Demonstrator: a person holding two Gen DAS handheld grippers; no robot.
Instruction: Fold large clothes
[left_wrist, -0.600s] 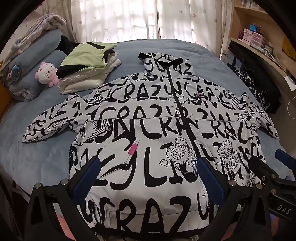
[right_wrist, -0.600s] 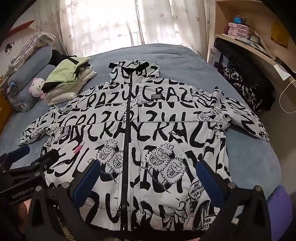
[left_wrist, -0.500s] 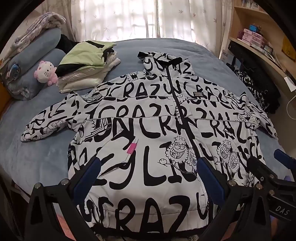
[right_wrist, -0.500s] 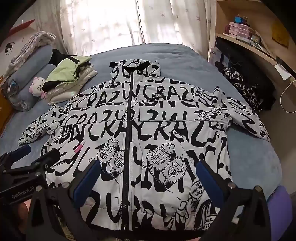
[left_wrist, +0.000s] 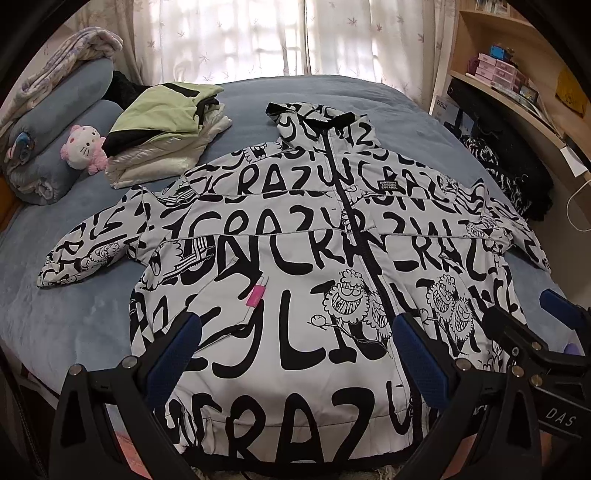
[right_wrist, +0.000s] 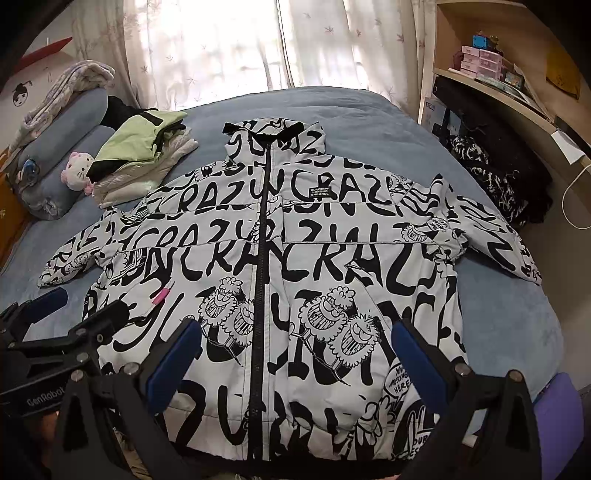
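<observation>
Fingers (left_wrist: 173, 354) of the left gripper (left_wrist: 295, 354) stand spread wide with nothing between them, hovering over the lower hem of the jacket (left_wrist: 295, 266), tipped down toward it. Those of the right gripper (right_wrist: 295, 354) are released just as wide, empty too, above the hem on the other side of the zip (right_wrist: 260, 280).

From the foot of the bed (left_wrist: 66, 325), the black-and-white lettered puffer jacket lies flat on its back across the blue cover, zipped shut, collar at 12 o'clock and hem at 6. Its sleeves stretch out toward 9 and 3 o'clock, cuffs resting on the cover. A small pink tag (left_wrist: 256, 296) sits on the chest panel toward 9 o'clock from the zip.

At about 10 o'clock from the jacket, close by its shoulder, is a folded pile of clothes (left_wrist: 162, 133) with a pale green piece on top. Just beyond it a pink-and-white plush cat (left_wrist: 83, 147) leans on rolled blue bedding (left_wrist: 55, 140). At 2 o'clock a dark patterned garment (right_wrist: 487, 177) hangs below the wooden shelf (right_wrist: 517, 92). Curtains (right_wrist: 258, 48) glow at 12.
</observation>
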